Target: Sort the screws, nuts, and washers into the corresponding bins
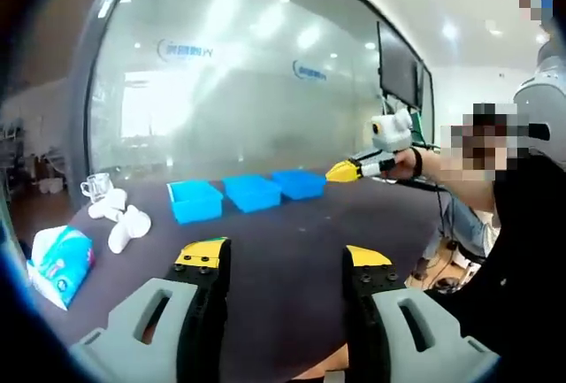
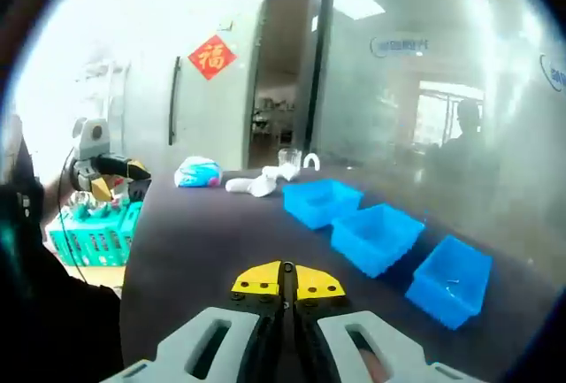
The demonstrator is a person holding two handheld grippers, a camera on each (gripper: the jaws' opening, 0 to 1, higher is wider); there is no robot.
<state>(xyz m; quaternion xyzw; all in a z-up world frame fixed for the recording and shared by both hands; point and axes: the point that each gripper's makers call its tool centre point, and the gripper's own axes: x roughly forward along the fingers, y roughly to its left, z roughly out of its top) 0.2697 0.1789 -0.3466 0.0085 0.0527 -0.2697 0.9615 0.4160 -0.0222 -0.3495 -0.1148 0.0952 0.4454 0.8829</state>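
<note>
Three blue bins (image 1: 250,192) are sitting in a row along the dark table (image 1: 292,250), beside a frosted glass wall (image 1: 248,73). The left gripper (image 1: 285,259) is hanging with jaws apart; the right gripper (image 2: 287,283) is clenched on nothing.

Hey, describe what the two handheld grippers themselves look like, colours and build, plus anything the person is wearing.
Both are alike: the left gripper and the right gripper have pale grey moulded bodies with cut-out slots, black jaws and yellow tips. In the left gripper view, the right gripper carries a white housing on top. The person wears a dark top and a dark wristband.
</note>
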